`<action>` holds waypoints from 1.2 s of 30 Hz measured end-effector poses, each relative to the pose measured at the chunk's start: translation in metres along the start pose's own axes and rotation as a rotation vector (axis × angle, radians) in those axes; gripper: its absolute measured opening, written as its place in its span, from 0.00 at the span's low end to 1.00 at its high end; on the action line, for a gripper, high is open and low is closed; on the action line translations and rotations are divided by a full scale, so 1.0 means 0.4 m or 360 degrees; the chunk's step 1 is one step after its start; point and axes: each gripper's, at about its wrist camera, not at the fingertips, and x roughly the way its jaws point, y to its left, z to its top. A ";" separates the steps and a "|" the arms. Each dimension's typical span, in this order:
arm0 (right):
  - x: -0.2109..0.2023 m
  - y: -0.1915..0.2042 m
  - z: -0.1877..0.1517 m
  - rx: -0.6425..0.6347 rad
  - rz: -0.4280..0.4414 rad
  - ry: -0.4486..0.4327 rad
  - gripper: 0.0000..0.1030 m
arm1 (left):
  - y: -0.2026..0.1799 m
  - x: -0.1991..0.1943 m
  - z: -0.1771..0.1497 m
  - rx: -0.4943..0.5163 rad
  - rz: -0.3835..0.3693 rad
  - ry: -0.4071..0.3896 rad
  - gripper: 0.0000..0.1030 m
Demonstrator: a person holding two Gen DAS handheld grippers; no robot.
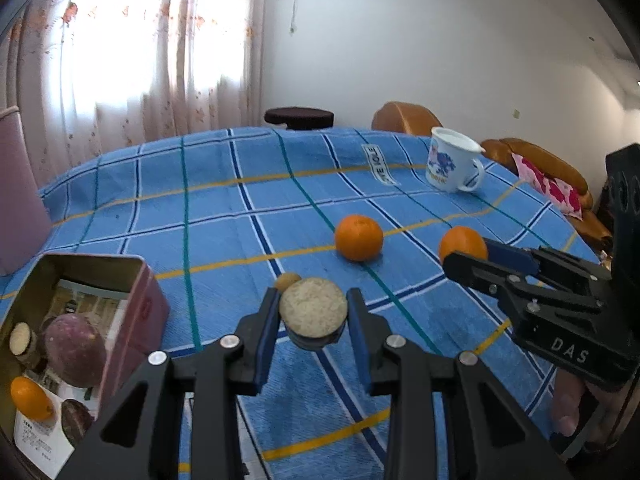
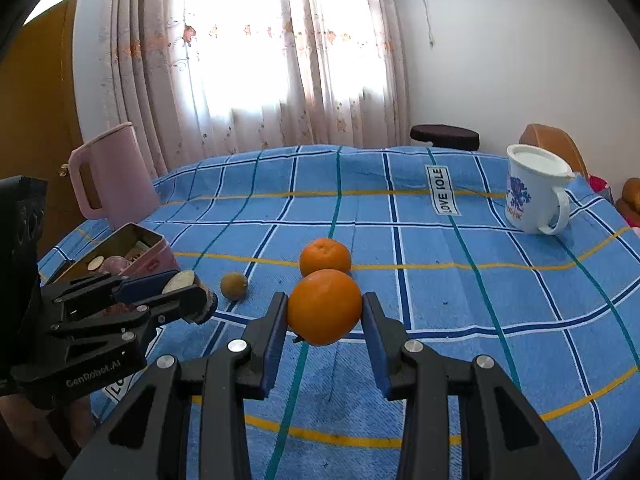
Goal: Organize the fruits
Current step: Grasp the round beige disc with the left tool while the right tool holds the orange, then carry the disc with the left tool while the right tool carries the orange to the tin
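My left gripper [image 1: 313, 300] is shut on a cut chunk with dark skin and a pale round face [image 1: 313, 314], low over the blue checked cloth. Behind the chunk lies a small brown round fruit [image 1: 287, 280]. An open pink tin [image 1: 136, 300] stands at the left. Inside it are a purple fruit [image 1: 74, 350], a cut piece [image 1: 20, 338] and an orange [image 1: 30, 398]. My right gripper [image 2: 325, 304] is shut on an orange [image 2: 324, 320]. A second orange [image 2: 325, 257] rests on the cloth just behind it. The left gripper [image 2: 188, 288] appears at the left of the right wrist view.
A white printed mug [image 2: 534, 192] stands at the far right of the table, a pink jug [image 2: 112, 172] at the far left. Beyond the table are a dark stool [image 2: 444, 136], brown chairs [image 1: 404, 118] and a curtained window. A hand [image 1: 568, 404] holds the right gripper.
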 end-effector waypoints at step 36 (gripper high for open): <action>-0.084 0.046 -0.015 -0.0147 0.0004 -0.0297 0.38 | -0.011 -0.089 -0.017 0.0030 0.0142 -0.0306 0.34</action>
